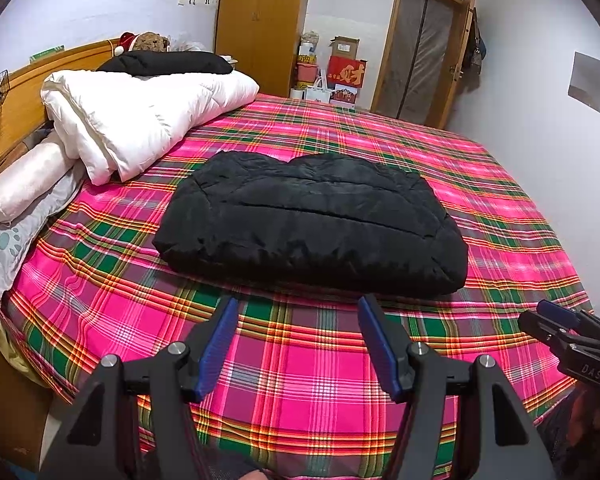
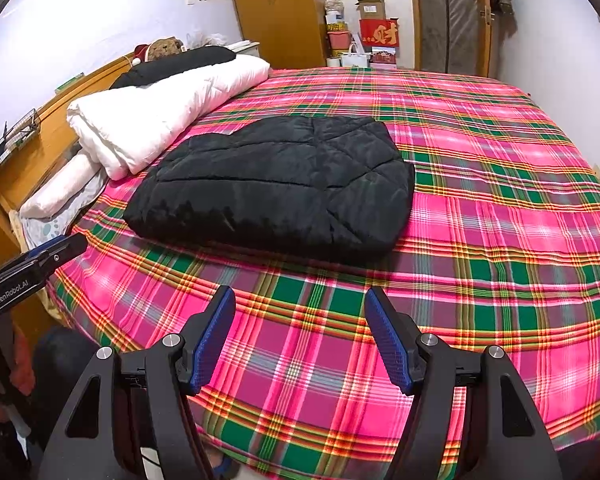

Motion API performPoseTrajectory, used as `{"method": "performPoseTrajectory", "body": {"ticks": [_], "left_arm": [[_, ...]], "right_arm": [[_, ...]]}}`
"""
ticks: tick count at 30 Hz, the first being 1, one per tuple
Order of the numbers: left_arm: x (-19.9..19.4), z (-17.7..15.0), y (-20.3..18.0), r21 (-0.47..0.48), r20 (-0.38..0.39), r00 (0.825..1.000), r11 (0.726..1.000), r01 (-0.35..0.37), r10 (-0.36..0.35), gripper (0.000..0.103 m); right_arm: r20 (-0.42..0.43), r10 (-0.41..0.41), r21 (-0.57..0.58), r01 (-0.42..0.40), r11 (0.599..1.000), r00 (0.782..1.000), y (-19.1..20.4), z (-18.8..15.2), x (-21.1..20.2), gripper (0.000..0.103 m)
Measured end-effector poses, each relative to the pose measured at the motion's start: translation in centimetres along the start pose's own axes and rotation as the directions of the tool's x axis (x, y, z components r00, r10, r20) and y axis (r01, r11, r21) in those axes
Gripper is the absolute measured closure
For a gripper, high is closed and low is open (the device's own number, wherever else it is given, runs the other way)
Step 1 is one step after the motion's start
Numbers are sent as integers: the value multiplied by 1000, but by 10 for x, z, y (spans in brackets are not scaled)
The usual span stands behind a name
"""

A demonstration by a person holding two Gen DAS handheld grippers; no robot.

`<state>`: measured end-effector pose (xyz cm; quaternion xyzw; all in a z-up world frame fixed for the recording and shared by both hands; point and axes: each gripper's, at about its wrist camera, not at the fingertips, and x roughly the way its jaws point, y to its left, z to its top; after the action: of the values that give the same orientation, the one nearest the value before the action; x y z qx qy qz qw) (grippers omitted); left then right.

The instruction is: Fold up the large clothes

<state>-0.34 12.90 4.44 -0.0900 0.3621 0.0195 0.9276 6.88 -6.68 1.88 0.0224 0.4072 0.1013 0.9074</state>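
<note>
A black quilted jacket (image 1: 312, 224) is laid folded into a thick rectangular bundle on the plaid bedsheet (image 1: 300, 380), near the middle of the bed and just right of a folded white duvet (image 1: 140, 120) piled toward the headboard. It lies apart from both claws.

The left claw (image 1: 298, 344) is held spread above bare sheet on the near side of the bundle, with nothing between its blue pads (image 1: 220, 344). The right claw (image 2: 300, 340) is likewise held spread and empty over the sheet, farther to the right.

The jacket is judged to be soft, puffy and light, with a smooth shell that could slip and a filling that may spring a fold back open. A hold would best be taken at the near edge or at the two near corners, with all layers pinched together so the bundle is not peeled apart.

In the left wrist view the near long edge and its rounded right corner are shown square-on, and the right claw's tip (image 1: 556, 316) is seen at the right edge. In the right wrist view the bundle's right side and far corner are shown better, with what may be a seam or tucked sleeve there, though that cannot be made out with certainty; the left claw's tip (image 2: 60, 250) appears at the left.
</note>
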Motion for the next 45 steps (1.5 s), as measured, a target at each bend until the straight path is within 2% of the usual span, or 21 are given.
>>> {"method": "performPoseTrajectory", "body": {"ticks": [10, 21, 35, 45], "left_arm": [[-2, 0, 0, -4, 7, 1000, 1000, 13, -13, 39], [-3, 0, -4, 13, 5, 1000, 1000, -25, 25, 39], [-2, 1, -7, 15, -6, 999, 999, -37, 38, 39], [-5, 0, -10, 18, 17, 999, 999, -45, 44, 39]], "right_arm": [[-3, 0, 10, 0, 1000, 1000, 1, -1, -1, 36], [1, 0, 10, 0, 1000, 1000, 2, -1, -1, 36], [5, 0, 12, 0, 1000, 1000, 2, 0, -3, 36], [9, 1, 14, -1, 1000, 1000, 1, 1, -5, 36]]}}
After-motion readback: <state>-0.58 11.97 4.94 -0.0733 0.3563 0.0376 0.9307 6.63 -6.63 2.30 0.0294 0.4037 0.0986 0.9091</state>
